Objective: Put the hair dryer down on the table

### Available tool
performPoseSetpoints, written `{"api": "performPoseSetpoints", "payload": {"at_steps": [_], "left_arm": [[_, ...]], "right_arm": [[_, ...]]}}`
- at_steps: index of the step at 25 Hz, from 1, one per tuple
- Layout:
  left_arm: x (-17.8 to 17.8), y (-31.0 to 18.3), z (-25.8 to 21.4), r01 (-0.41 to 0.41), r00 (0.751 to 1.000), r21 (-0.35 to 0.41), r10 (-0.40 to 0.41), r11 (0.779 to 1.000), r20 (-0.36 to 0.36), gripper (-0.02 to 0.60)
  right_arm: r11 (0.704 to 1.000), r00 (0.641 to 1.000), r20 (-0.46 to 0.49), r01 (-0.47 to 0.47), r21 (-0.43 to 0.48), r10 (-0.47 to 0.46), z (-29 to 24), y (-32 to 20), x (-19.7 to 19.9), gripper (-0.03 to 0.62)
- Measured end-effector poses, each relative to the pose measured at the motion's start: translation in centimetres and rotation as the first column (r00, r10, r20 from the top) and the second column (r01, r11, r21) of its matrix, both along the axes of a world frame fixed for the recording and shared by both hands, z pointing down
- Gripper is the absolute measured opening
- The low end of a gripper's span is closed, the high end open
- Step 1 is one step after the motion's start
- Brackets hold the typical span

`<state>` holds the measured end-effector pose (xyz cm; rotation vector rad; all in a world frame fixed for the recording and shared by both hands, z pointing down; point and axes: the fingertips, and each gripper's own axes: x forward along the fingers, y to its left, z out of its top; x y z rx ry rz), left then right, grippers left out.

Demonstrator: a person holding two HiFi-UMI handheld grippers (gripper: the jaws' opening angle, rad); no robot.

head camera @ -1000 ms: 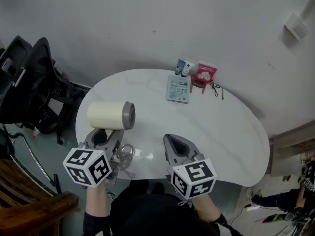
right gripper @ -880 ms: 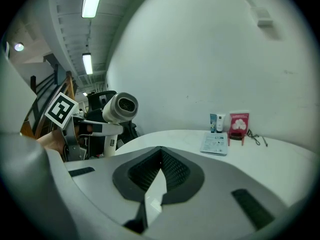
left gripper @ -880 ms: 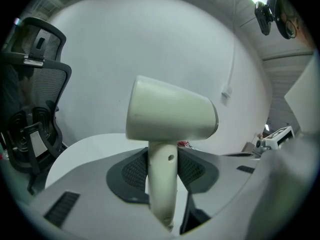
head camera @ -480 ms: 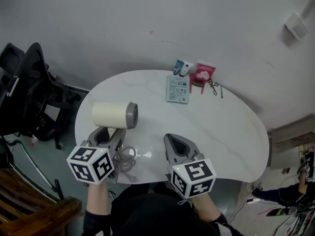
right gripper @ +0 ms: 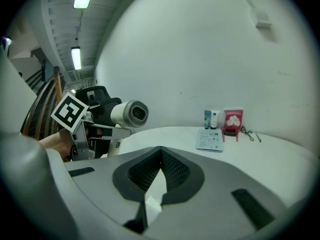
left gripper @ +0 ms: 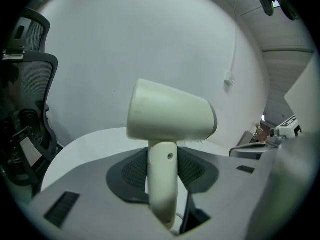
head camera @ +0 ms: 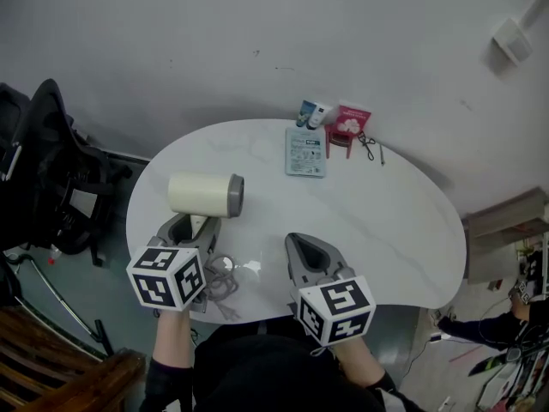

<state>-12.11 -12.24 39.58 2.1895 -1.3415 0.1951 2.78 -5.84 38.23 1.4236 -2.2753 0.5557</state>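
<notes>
The cream hair dryer [head camera: 204,194] with a grey nozzle end lies level above the left part of the white table [head camera: 386,221]. My left gripper [head camera: 190,230] is shut on its handle [left gripper: 162,184], and the barrel [left gripper: 170,116] stands crosswise above the jaws. Its grey cord [head camera: 221,277] loops by the table's near edge. My right gripper [head camera: 296,245] rests over the near middle of the table, shut, with nothing between its jaws. In the right gripper view the hair dryer [right gripper: 129,113] and the left gripper's marker cube [right gripper: 70,111] show at the left.
At the table's far side lie a flat sachet [head camera: 306,151], two small tubes [head camera: 313,114], a red packet on a small stand [head camera: 347,125] and a thin metal tool [head camera: 371,148]. A black office chair [head camera: 43,170] stands left of the table, a wooden chair [head camera: 60,367] at the near left.
My left gripper has drifted a little rightward and lower over the table, with the hair dryer still in it. The right gripper has stayed where it was.
</notes>
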Motion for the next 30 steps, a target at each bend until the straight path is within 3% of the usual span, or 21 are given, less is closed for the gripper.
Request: {"api": "performPoseSetpoints", "payload": {"at_steps": [15,30], "left_arm": [[0.9,-3.3,4.1,0.029,1.0,-0.096,-0.027,0.995,0.015,0.164],[1.4,-5.9,9.0,0.065,0.996,-0.213,-0.051,0.975,0.071,0.164]], "right_arm": [[0.999,0.999,-0.033,0.0,-0.041,-0.001,2.0,-2.2,1.0,0.002],[0.994,0.999,-0.035,0.017,-0.111,-0.021,5.2,-5.6,1.4,0.002]]}}
